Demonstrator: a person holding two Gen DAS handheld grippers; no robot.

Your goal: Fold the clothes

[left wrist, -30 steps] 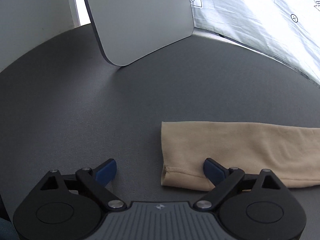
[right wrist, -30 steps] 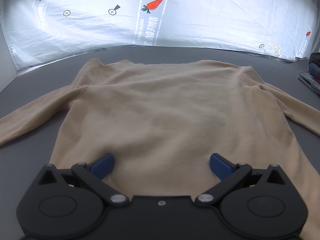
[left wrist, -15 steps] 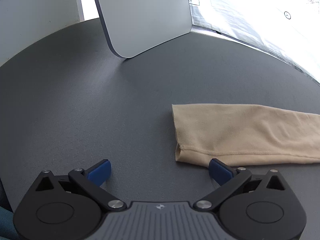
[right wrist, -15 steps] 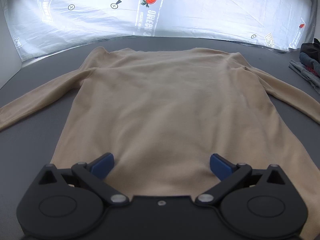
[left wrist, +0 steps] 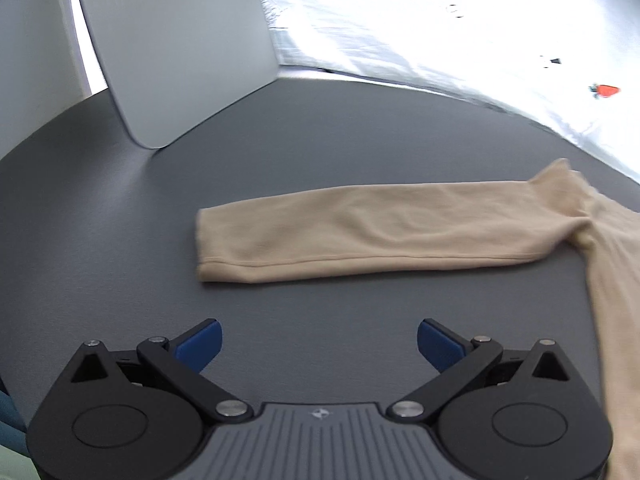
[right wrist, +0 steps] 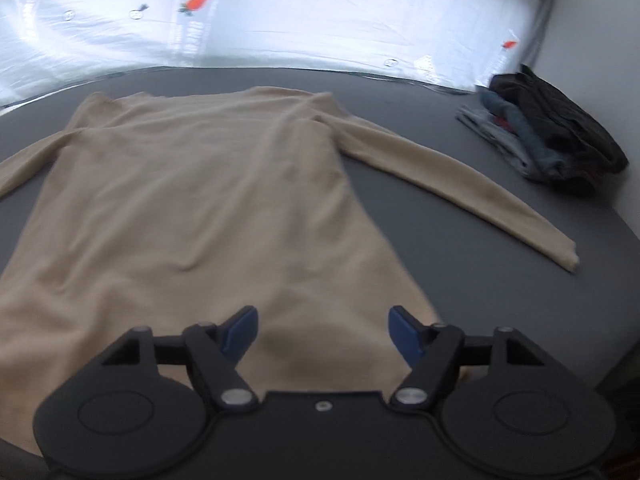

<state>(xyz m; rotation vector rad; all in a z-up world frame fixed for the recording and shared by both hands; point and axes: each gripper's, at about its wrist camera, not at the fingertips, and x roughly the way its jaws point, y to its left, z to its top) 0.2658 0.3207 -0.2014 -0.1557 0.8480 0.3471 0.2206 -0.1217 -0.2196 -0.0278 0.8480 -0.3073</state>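
Note:
A beige long-sleeved top (right wrist: 192, 208) lies flat on the dark grey table, both sleeves spread out. Its left sleeve (left wrist: 360, 232) shows in the left wrist view, cuff toward the left. Its right sleeve (right wrist: 452, 184) runs toward the right in the right wrist view. My left gripper (left wrist: 318, 344) is open and empty, over bare table just short of the left sleeve. My right gripper (right wrist: 322, 332) is open and empty, above the top's lower hem at its right side.
A pile of dark clothes (right wrist: 548, 136) lies at the table's far right. A grey upright panel (left wrist: 176, 40) stands at the far left. A white printed sheet (right wrist: 280, 12) covers the back edge. The table edge (right wrist: 624, 256) curves close on the right.
My left gripper has pulled back and turned right, so the whole left sleeve now shows. My right gripper has swung right, bringing the right sleeve and the clothes pile into view.

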